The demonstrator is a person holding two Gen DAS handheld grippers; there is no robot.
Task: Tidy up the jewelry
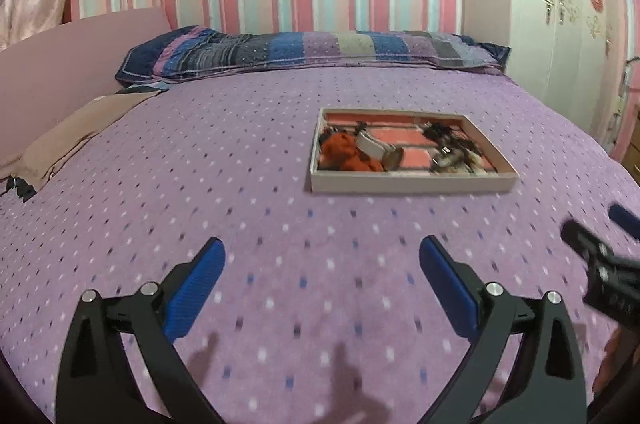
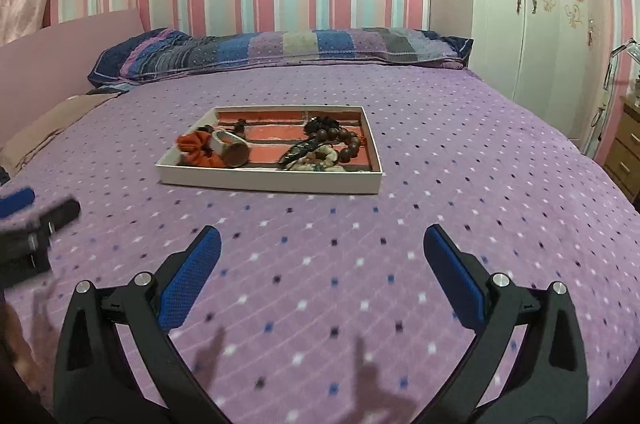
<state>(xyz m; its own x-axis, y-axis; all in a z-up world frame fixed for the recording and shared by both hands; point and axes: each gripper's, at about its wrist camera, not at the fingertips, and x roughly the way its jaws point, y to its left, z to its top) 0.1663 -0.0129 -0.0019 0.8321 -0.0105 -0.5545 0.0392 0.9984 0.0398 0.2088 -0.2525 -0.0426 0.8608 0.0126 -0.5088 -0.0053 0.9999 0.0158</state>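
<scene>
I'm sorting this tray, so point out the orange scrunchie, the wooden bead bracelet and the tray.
orange scrunchie [image 2: 196,148], right wrist view, its gathered fabric.
wooden bead bracelet [image 2: 347,139], right wrist view, its beads.
tray [image 2: 268,181], right wrist view, its near wall.

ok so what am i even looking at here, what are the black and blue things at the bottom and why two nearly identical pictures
They are hand-held tongs, one in each of a person's hands, each with a camera looking along its two blue-padded fingers. One picture comes from the left tongs, the other from the right tongs, so both show the same scene from slightly different spots. Each also catches the other at its edge. Both tongs are open and hold nothing. Ahead is a bed with a dotted purple cover. On it sits a shallow tray holding jewelry: an orange scrunchie, a white bangle and brown beads among a darker tangle.
</scene>
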